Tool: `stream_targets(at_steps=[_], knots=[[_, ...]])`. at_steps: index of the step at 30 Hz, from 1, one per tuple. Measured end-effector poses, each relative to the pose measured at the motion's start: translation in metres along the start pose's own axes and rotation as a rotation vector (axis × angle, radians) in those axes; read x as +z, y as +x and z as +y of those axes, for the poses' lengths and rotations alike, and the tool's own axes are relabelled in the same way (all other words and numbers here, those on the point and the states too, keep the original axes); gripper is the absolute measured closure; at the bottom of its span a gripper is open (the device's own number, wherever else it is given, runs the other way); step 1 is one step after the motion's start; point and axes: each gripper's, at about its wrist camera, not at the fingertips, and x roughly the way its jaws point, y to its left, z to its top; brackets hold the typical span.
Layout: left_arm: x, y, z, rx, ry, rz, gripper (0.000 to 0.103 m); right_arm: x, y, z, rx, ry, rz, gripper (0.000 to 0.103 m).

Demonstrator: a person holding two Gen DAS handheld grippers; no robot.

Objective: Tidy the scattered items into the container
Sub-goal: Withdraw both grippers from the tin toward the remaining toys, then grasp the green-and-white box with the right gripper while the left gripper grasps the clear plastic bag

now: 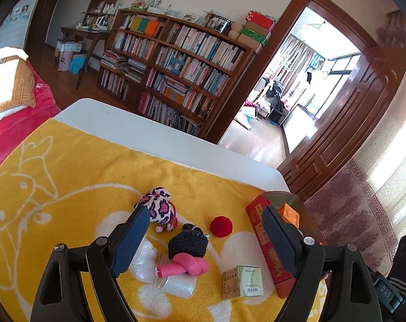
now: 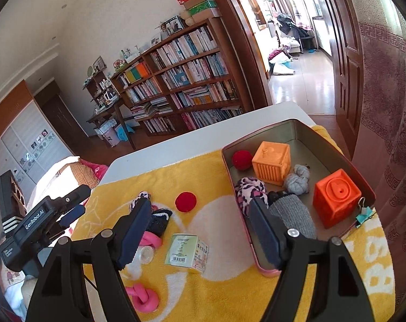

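Note:
A red tin (image 1: 267,244) (image 2: 304,134) stands at the right of the yellow towel (image 1: 68,201) (image 2: 229,281). In the right wrist view it holds two orange cubes (image 2: 272,165), a red ball (image 2: 241,160), a grey knot and leopard and grey socks. On the towel lie a red ball (image 1: 221,226) (image 2: 185,201), a leopard sock (image 1: 157,209), a black sock (image 1: 188,242), a pink knot (image 1: 188,267) (image 2: 143,296), a small carton (image 1: 243,281) (image 2: 186,249) and clear plastic bottles (image 1: 176,285). My left gripper (image 1: 205,244) hovers open over the black sock. My right gripper (image 2: 200,233) is open above the carton.
The white table (image 1: 149,131) ends just past the towel. A bookcase (image 1: 176,67) and an open doorway (image 1: 296,94) stand behind. A red blanket (image 1: 17,123) lies left. A binder clip (image 2: 364,213) sits on the tin's near corner.

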Motion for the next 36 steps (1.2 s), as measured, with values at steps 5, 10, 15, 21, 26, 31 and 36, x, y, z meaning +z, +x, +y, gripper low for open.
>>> stream_targets(at_steps=[5, 10, 15, 21, 26, 31, 36], knots=[[-0.007, 0.007, 0.015, 0.013, 0.018, 0.052, 0.016, -0.021, 0.017, 0.010, 0.005, 0.024, 0.037, 0.025], [-0.008, 0.012, 0.027, 0.042, 0.018, 0.062, 0.016, -0.037, 0.034, 0.014, 0.003, 0.037, 0.072, 0.025], [-0.009, 0.026, 0.055, 0.074, -0.054, 0.097, 0.016, -0.049, 0.047, 0.019, -0.012, 0.020, 0.082, 0.025], [-0.018, 0.056, 0.076, 0.136, -0.091, 0.182, 0.016, -0.057, 0.060, 0.017, -0.015, 0.027, 0.103, 0.025], [-0.030, 0.077, 0.070, 0.164, -0.028, 0.245, 0.016, -0.063, 0.069, 0.011, -0.020, 0.043, 0.126, 0.025], [-0.045, 0.092, 0.065, 0.152, 0.010, 0.262, 0.016, -0.065, 0.071, 0.009, -0.025, 0.035, 0.127, 0.025], [-0.045, 0.090, 0.067, 0.094, -0.012, 0.258, 0.047, -0.067, 0.072, 0.007, -0.029, 0.033, 0.130, 0.025]])
